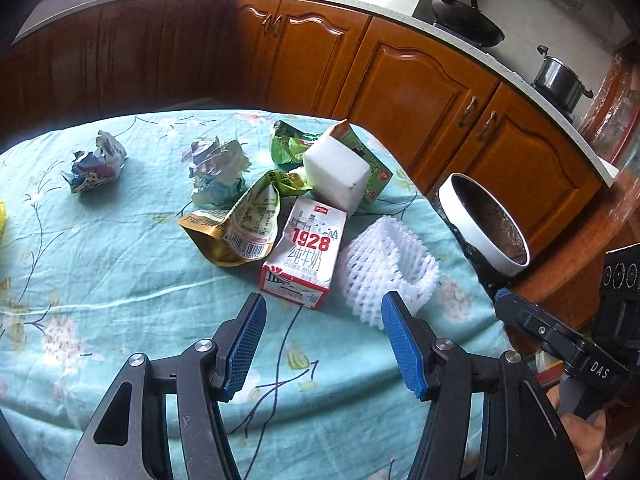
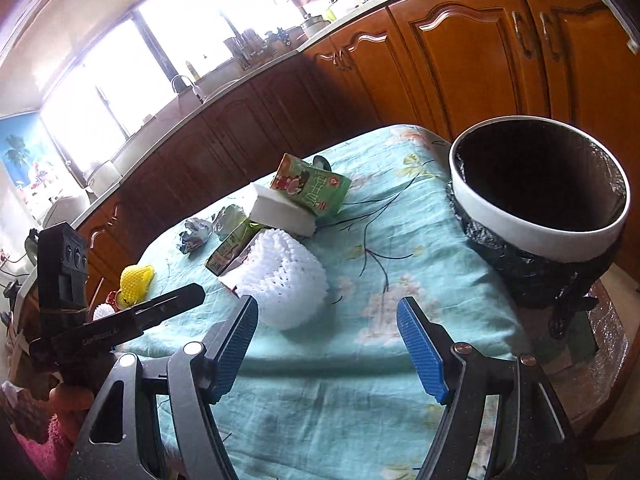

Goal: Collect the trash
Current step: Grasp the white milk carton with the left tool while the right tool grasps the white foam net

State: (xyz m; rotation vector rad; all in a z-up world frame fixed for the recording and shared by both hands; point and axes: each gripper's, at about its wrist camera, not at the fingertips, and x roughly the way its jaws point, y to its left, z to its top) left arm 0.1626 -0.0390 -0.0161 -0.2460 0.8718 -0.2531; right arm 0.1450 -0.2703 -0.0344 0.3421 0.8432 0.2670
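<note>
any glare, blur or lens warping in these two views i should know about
Right wrist view: the windows are blown out to white and haze the upper left; the bin interior reads pure black. Left wrist view: even light, the milk carton print sharp. Both views: fisheye bends the countertop edge into an arc and darkens the corners.

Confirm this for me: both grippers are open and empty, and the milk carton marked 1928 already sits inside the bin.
Not quite. The left wrist view shows the milk carton lying on the tablecloth, outside the bin. The left gripper and right gripper are indeed open and empty.
</note>
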